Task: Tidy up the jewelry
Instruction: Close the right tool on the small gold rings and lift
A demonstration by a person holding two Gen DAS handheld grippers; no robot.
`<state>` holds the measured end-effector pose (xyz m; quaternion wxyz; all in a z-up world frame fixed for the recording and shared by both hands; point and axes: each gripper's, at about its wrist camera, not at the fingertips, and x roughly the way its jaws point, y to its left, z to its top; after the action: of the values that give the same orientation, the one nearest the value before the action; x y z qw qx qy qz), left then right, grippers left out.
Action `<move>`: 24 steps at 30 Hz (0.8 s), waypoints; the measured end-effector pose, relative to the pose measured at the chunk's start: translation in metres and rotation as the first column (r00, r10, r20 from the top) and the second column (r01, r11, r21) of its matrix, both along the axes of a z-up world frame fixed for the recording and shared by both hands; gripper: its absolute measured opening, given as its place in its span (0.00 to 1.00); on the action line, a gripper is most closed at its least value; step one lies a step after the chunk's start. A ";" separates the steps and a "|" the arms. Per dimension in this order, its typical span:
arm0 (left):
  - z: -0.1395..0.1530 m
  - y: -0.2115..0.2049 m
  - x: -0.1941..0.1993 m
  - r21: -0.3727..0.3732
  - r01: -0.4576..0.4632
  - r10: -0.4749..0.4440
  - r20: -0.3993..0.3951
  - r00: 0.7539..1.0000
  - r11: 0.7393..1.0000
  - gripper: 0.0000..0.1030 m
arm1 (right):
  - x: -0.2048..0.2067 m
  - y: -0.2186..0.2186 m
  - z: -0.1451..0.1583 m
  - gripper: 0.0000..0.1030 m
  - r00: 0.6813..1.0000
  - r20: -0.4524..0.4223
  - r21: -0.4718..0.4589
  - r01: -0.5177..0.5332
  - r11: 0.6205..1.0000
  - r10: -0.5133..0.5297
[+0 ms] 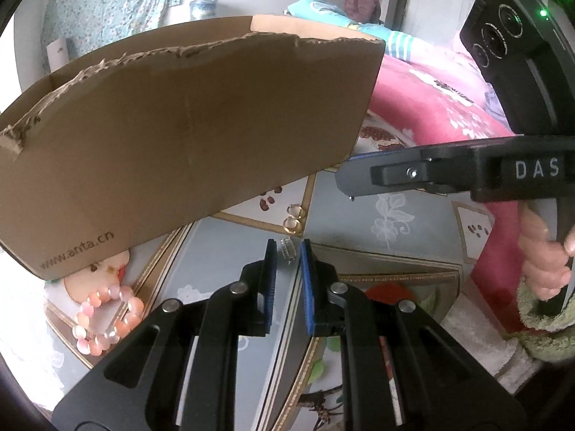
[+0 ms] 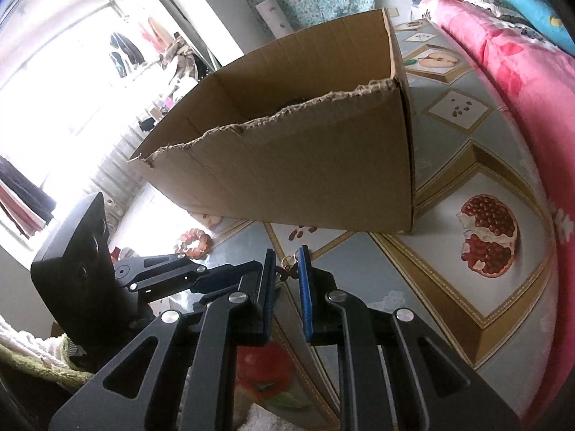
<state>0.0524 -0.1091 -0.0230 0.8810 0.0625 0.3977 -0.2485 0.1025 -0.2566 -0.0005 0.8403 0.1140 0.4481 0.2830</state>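
- Two tools are working over the counter [image 2: 449,287], both pointing toward the box [image 1: 187,136], which I take as the place the jewelry is meant to go.
- Left tool [image 1: 287,251] is standing with its jaws narrowly parted; a small clear piece [image 1: 286,248] is lying in the gap at the tips, but whether the pads are pinching it or it is merely lying on the counter below, I cannot tell.
- Gold rings [image 1: 293,219] are lying just beyond that clear piece, straight ahead of the left tool, close under the box's near bottom edge.
- Right tool [image 2: 286,264] is likewise showing a narrow gap, with a gold ring [image 2: 286,262] sitting between its tips; a firm grip on it is not clear from this view.
- Pink bead bracelet [image 1: 107,319] is lying off to the left of the left tool, just beside the box's near-left corner, so the left hand is judged the nearer one for it.
- Box's torn rim is standing above both tools, so anything being carried is probably needing a lift up and forward over that edge.
- Rings look small and smooth, so slipping out during the lift is the likely risk.
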 end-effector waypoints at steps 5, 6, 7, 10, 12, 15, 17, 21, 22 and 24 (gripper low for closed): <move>-0.001 -0.002 0.000 0.042 -0.007 0.006 0.022 1.000 0.999 0.04 | 0.000 -0.001 0.000 0.12 1.000 0.002 0.009 0.001 1.000 -0.001; -0.001 -0.002 0.000 0.045 -0.004 0.003 0.024 1.000 0.999 0.04 | 0.000 -0.002 0.000 0.13 1.000 0.002 0.011 0.002 1.000 -0.002; -0.001 -0.001 0.000 0.045 -0.002 0.001 0.022 1.000 0.999 0.04 | -0.001 -0.002 0.000 0.12 1.000 0.003 0.013 0.003 1.000 -0.003; 0.000 0.000 -0.001 0.040 -0.005 0.004 0.020 1.000 0.999 0.04 | -0.001 -0.003 -0.001 0.13 1.000 0.004 0.018 0.005 1.000 -0.006; 0.000 0.000 -0.001 0.046 -0.003 0.002 0.026 1.000 0.999 0.04 | -0.002 -0.003 0.000 0.13 1.000 0.008 0.019 0.008 1.000 -0.008; -0.001 0.002 -0.005 0.044 0.004 -0.006 0.028 1.000 0.999 0.04 | -0.004 -0.004 0.002 0.12 1.000 0.014 0.022 0.011 1.000 -0.011; -0.001 0.003 -0.006 0.038 0.008 -0.009 0.027 1.000 0.999 0.04 | -0.005 -0.005 0.003 0.13 1.000 0.018 0.022 0.014 1.000 -0.015; -0.001 0.005 -0.008 0.027 0.006 -0.007 0.025 1.000 1.000 0.04 | -0.007 -0.005 0.006 0.12 0.999 0.027 0.021 0.017 1.000 -0.018; -0.001 0.005 -0.008 0.025 0.004 -0.005 0.027 1.000 1.000 0.04 | -0.008 -0.005 0.007 0.12 0.999 0.028 0.019 0.017 1.000 -0.018; -0.001 0.006 -0.009 0.017 0.002 -0.003 0.027 1.000 1.000 0.04 | -0.009 -0.004 0.008 0.12 0.999 0.030 0.015 0.017 1.000 -0.017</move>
<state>0.0432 -0.1027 -0.0238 0.8855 0.0741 0.3876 -0.2453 0.0935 -0.2602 0.0071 0.8485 0.1196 0.4325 0.2807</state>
